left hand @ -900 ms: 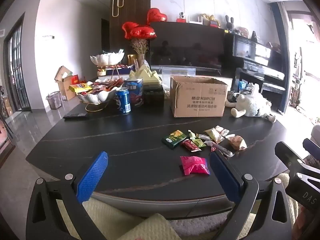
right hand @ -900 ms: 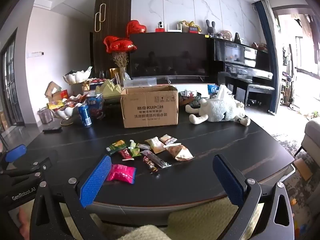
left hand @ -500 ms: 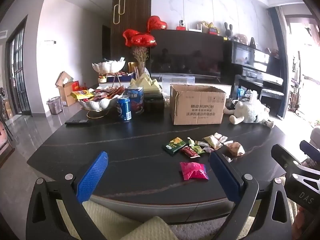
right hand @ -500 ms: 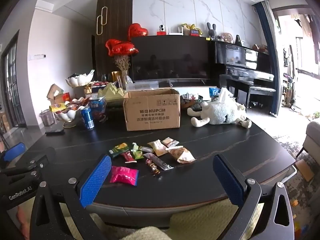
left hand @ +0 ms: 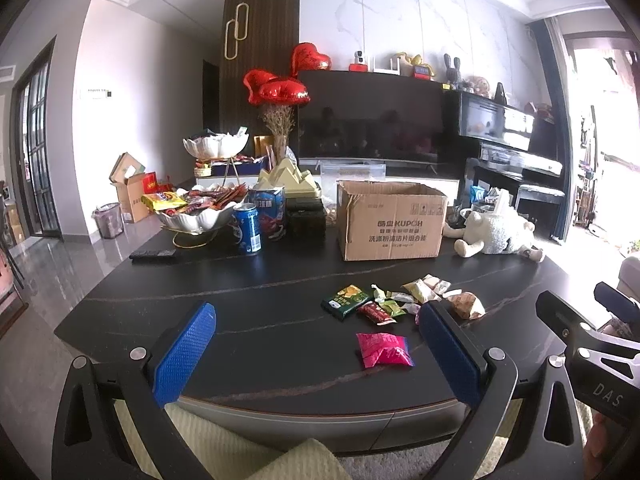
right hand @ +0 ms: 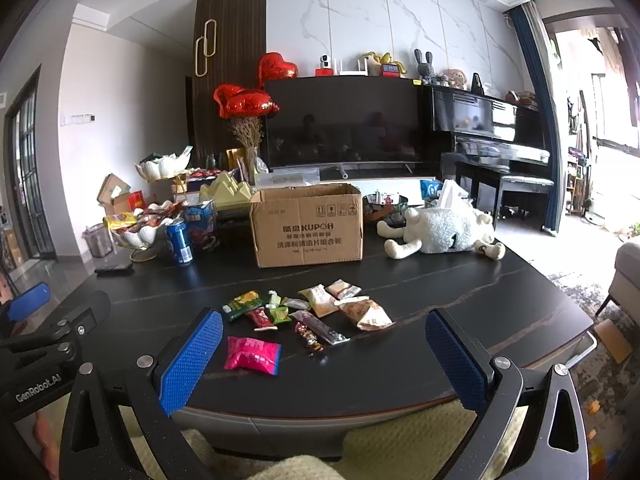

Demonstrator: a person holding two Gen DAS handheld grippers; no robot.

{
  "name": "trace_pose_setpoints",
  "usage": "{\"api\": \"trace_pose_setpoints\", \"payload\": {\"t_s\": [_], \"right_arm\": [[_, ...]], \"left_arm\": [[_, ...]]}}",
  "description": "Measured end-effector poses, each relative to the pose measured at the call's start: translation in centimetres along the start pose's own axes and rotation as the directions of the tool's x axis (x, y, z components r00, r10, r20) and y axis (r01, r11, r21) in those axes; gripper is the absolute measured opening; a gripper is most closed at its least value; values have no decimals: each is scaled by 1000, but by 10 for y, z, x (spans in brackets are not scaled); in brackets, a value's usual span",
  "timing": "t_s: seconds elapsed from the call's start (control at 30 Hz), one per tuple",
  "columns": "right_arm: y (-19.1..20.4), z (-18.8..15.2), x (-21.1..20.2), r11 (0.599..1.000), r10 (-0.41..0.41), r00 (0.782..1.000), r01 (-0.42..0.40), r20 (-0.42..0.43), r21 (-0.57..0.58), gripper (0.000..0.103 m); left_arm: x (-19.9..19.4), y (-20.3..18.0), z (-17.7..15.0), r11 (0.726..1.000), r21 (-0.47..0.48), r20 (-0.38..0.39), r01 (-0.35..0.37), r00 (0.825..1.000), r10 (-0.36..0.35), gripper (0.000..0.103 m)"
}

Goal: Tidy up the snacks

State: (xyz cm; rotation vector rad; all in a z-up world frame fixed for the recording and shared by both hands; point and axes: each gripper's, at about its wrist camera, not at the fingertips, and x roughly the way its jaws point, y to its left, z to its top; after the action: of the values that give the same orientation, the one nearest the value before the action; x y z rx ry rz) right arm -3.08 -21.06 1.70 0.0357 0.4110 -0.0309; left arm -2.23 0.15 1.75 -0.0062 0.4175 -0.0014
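Several loose snack packets lie on the dark table [left hand: 240, 312]: a pink packet [left hand: 383, 349] nearest me, a green packet [left hand: 345, 301], a red one [left hand: 375, 313] and a tan bag [left hand: 466, 306]. They also show in the right wrist view: the pink packet [right hand: 252, 355], the green packet [right hand: 242, 305], the tan bag [right hand: 367, 314]. An open cardboard box [left hand: 390, 219] stands behind them, also in the right wrist view [right hand: 307, 229]. My left gripper [left hand: 316, 344] is open and empty, held before the table's near edge. My right gripper [right hand: 322, 350] is open and empty, beside it.
A white bowl of snacks [left hand: 196, 212], a blue can [left hand: 247, 229], a remote [left hand: 153, 255] and a dark box [left hand: 306, 220] stand at the back left. A plush sheep [right hand: 444, 232] lies at the back right. A cushion [left hand: 248, 452] sits below the grippers.
Both grippers have risen a little and tilted, so the table and snacks sit lower and slightly nearer in view. Nothing was taken hold of.
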Motion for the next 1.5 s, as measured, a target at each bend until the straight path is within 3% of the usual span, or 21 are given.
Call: {"api": "trace_pose_setpoints", "payload": {"t_s": [1.5], "right_arm": [[-2,-2,-4,1000,3,1000,-3,10,3,103]], "left_arm": [[-4,-2,1,1000,2,14,3,1000,-3,103]]}}
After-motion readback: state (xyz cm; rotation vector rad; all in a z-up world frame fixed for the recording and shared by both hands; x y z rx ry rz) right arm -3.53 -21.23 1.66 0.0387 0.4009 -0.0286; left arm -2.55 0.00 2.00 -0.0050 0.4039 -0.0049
